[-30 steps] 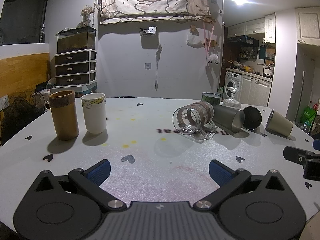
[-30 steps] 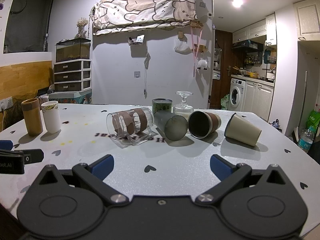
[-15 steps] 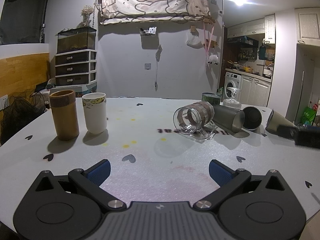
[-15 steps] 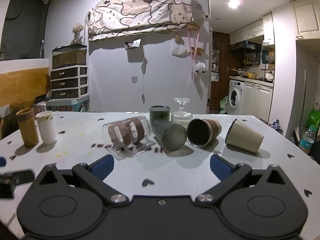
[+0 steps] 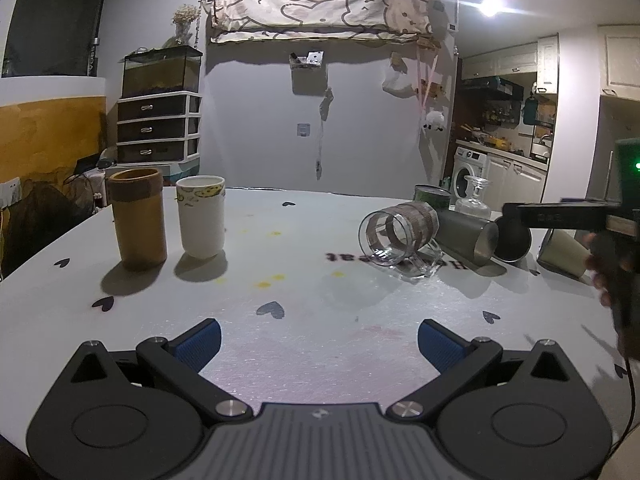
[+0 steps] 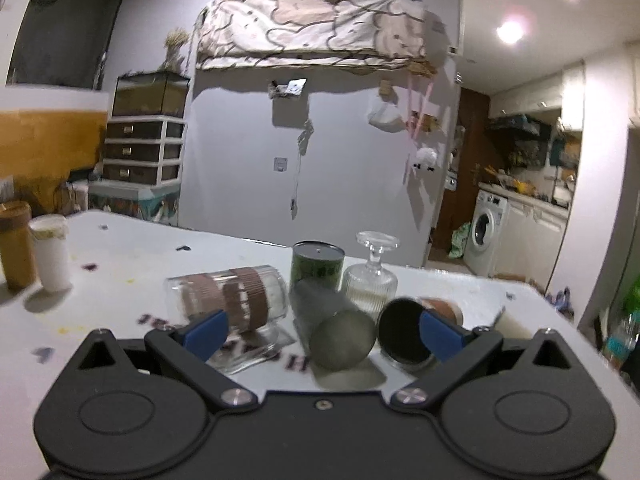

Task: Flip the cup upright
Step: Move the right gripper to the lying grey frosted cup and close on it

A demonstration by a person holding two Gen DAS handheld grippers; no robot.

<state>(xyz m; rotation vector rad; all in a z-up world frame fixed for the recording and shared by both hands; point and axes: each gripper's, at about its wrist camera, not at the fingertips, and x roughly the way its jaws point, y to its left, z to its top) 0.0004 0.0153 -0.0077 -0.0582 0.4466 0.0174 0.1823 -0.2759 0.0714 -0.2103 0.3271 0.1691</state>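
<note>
We hold our right gripper (image 6: pixel 320 330) with fingers spread wide, empty, facing the tipped grey metal tumbler (image 6: pixel 334 328) lying on the white worktop (image 6: pixel 120 264), our left gripper (image 5: pixel 319 338) equally released

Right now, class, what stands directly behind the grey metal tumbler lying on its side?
Behind the grey metal tumbler stand a dark green tin can and a ribbed clear glass decanter. The tumbler covers the can's base, so its footing cannot be seen.
</note>
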